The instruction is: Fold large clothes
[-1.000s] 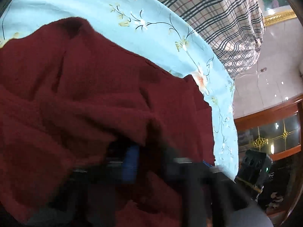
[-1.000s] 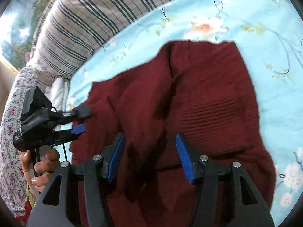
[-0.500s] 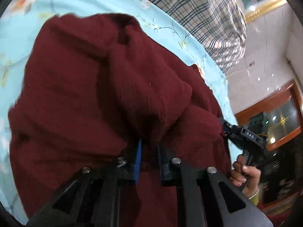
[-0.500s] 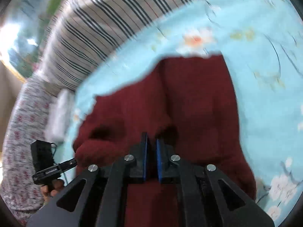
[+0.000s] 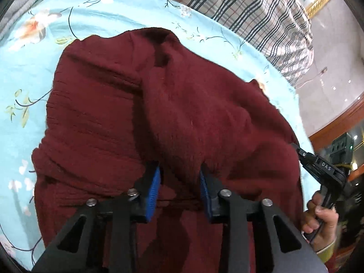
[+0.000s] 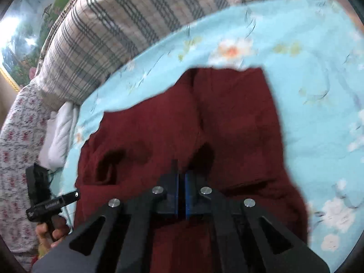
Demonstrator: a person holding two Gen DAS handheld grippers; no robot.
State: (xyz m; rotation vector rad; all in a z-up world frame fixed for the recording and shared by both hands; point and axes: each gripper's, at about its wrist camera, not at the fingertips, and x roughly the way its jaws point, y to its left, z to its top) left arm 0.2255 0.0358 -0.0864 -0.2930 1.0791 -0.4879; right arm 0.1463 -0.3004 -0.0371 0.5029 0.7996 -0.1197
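I see the light-blue floral sheet (image 5: 95, 18) spread wide, a plaid blanket (image 5: 250, 4) beyond it. The dark red sweater (image 5: 182, 104) lies bunched on the sheet. My left gripper (image 5: 179, 182) is opening — 2 blue pads apart, a fold hanging between them. My right gripper (image 6: 180, 193) is pinched together on the sweater's near edge.

A home bedroom: floral bedsheet (image 5: 95, 18), plaid quilt (image 6: 109, 34), white pillow (image 6: 58, 141), framed painting (image 6: 20, 34).
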